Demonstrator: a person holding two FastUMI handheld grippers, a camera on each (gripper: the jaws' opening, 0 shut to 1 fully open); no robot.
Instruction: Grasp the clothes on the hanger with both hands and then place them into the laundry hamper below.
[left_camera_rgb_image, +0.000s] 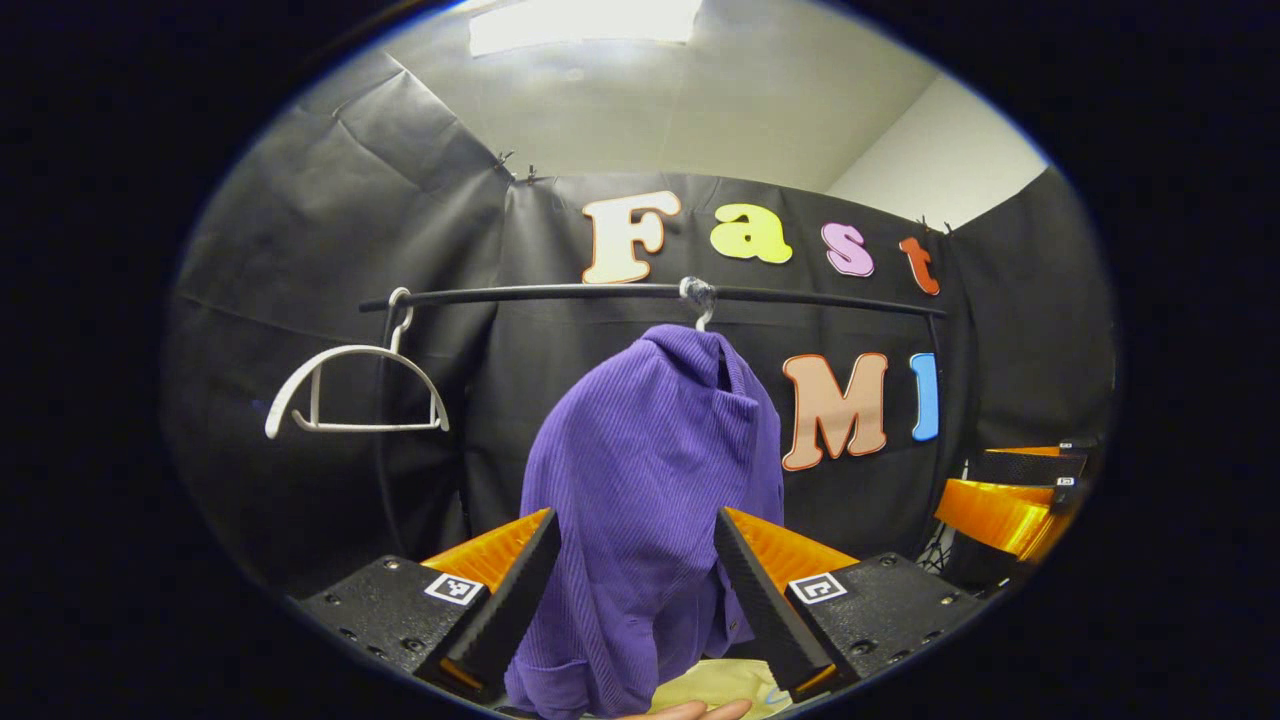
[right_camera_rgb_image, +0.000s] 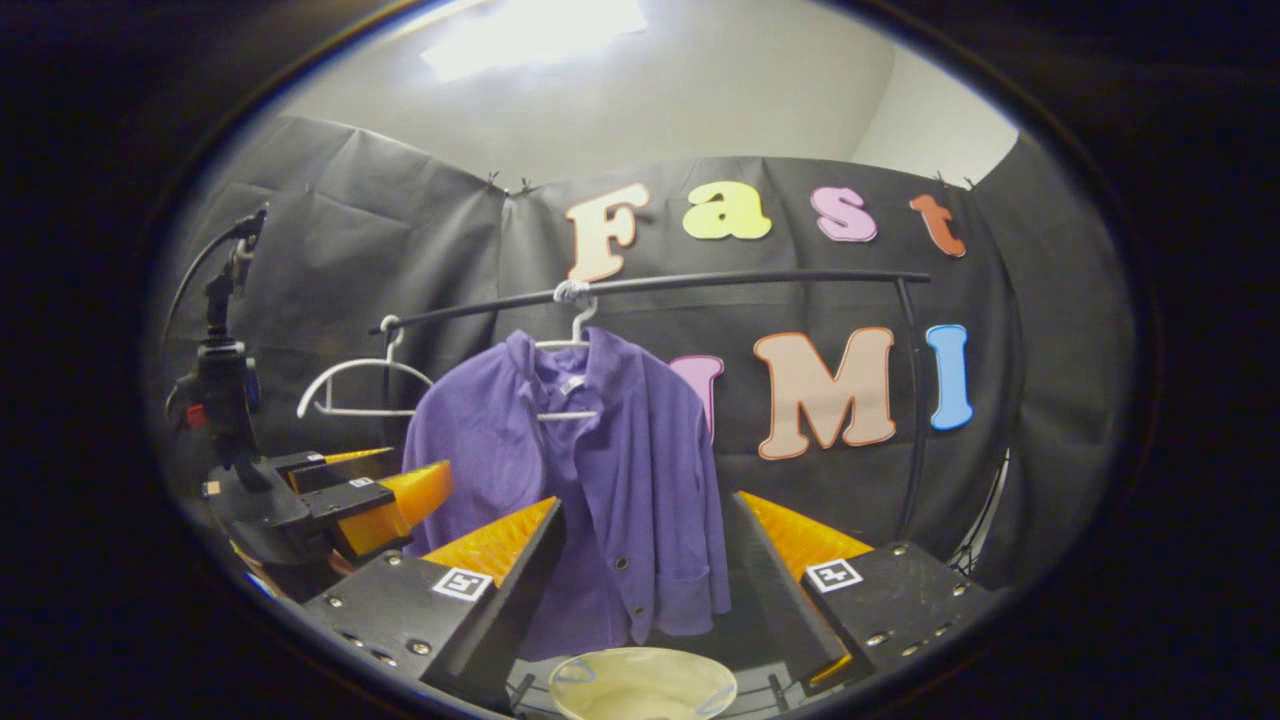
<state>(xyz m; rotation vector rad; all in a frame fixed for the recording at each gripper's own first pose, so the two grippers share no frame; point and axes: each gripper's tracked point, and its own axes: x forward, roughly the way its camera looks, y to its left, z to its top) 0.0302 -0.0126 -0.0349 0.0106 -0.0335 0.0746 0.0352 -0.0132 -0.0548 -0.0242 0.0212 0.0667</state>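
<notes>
Left to right: one bare hanger (left_camera_rgb_image: 355, 385) and one purple shirt (left_camera_rgb_image: 650, 500) on its own hanger, both on one rail (left_camera_rgb_image: 560, 292); one hamper (right_camera_rgb_image: 640, 683) below. Left gripper (left_camera_rgb_image: 635, 580) spread, fingers either side of the shirt, not pressing; right gripper (right_camera_rgb_image: 645, 570) spread, short of it. Risk, judged: uneven pulls could snag the collar or drag the hanger along the rail.
</notes>
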